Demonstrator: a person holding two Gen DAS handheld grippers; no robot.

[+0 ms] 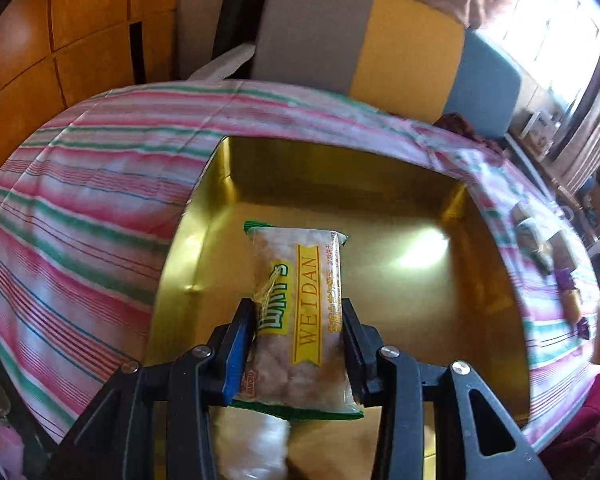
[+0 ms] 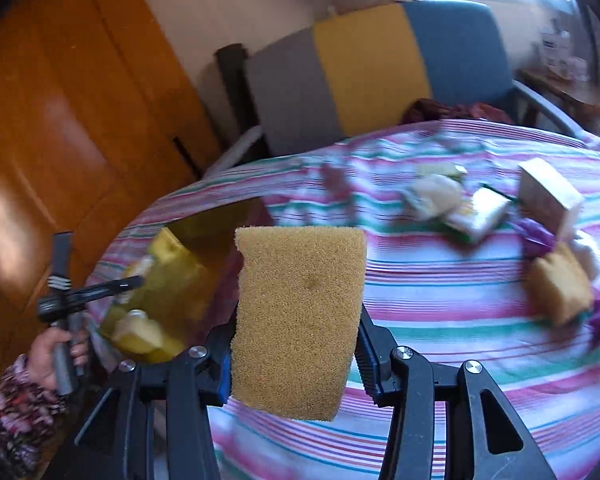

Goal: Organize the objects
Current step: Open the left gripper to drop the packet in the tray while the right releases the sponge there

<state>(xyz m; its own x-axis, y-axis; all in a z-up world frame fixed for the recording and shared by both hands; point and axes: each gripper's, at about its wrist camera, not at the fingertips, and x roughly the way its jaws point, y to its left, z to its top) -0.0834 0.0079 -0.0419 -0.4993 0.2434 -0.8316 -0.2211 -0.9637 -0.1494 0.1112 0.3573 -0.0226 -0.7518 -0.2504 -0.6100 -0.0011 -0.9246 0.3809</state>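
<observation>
The left gripper (image 1: 298,332) pinches a snack packet (image 1: 300,312) over the gold tin (image 1: 496,280); lower it flat before letting go. The right gripper's (image 2: 296,344) fingers clamp a sponge (image 2: 300,316) above the striped desk (image 2: 440,320)

Right gripper (image 2: 296,354): jaws clamped on a tan sponge (image 2: 300,320), held upright above the table.
Table covering: striped cloth (image 2: 440,304), pink, green and white.
Gold tin (image 2: 188,276): left of the sponge, blurred, contents unclear.
Left gripper (image 2: 100,286): at far left, reaching toward the tin; a hand (image 2: 56,354) with a patterned sleeve (image 2: 16,412) grips its handle.
Loose items: second sponge (image 2: 560,288) at right; wooden block (image 2: 548,198) and wrapped packets (image 2: 452,200) behind it, blurred.
Background: striped chair (image 2: 372,72), wooden cabinet (image 2: 60,100).
</observation>
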